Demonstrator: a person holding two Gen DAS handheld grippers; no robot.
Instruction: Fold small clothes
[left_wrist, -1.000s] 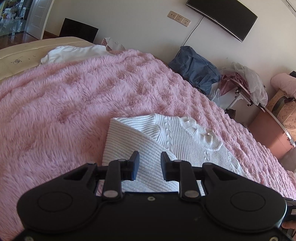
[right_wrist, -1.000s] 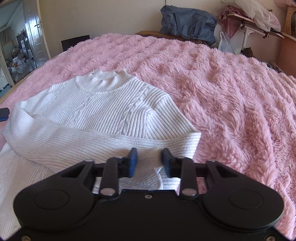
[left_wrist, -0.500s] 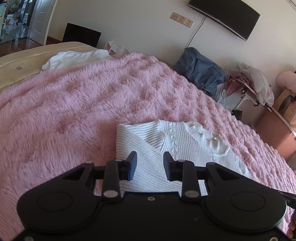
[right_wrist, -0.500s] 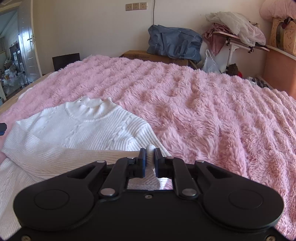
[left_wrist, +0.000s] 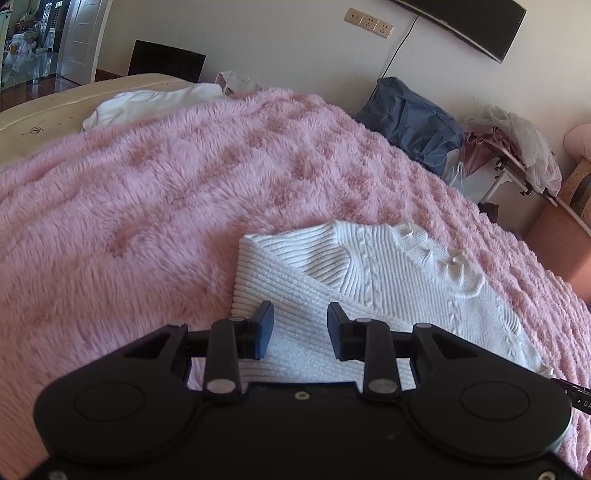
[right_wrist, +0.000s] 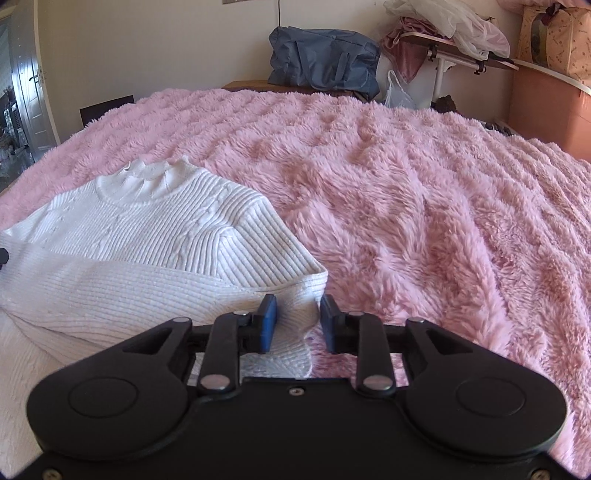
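Fluffy pink plush blanket (left_wrist: 155, 206) covers a wide bed and fills most of both wrist views. On its near part lies a white ribbed knit sweater (left_wrist: 384, 280), laid flat with its ruffled collar pointing to the far side. One sleeve is folded across the body, making a thick band of ribbed knit that runs from the left side to the right side of the garment.

From the left wrist camera, the left gripper (left_wrist: 300, 325) hangs just above the near left part of the sweater. Its two black fingers with blue pads are spread apart, grasping nothing, and white knit shows in the gap between them.

From the right wrist camera, the right gripper (right_wrist: 298, 324) sits at the sweater's (right_wrist: 155, 243) near right corner, where the folded sleeve ends in a cuff. Its fingers are also spread wide and released. The cuff edge lies between them, just beside the left pad, and pink blanket (right_wrist: 424, 206) shows beside the right one.

Beyond the far edge of the bed, a dark blue fabric bag (right_wrist: 325, 59) rests against a pale wall. To its right, a small white-legged side table (right_wrist: 447, 55) is heaped with pink and white cloth. At the far left of the bed in the left view, a crumpled white cloth (left_wrist: 151, 103) lies on a beige mattress.
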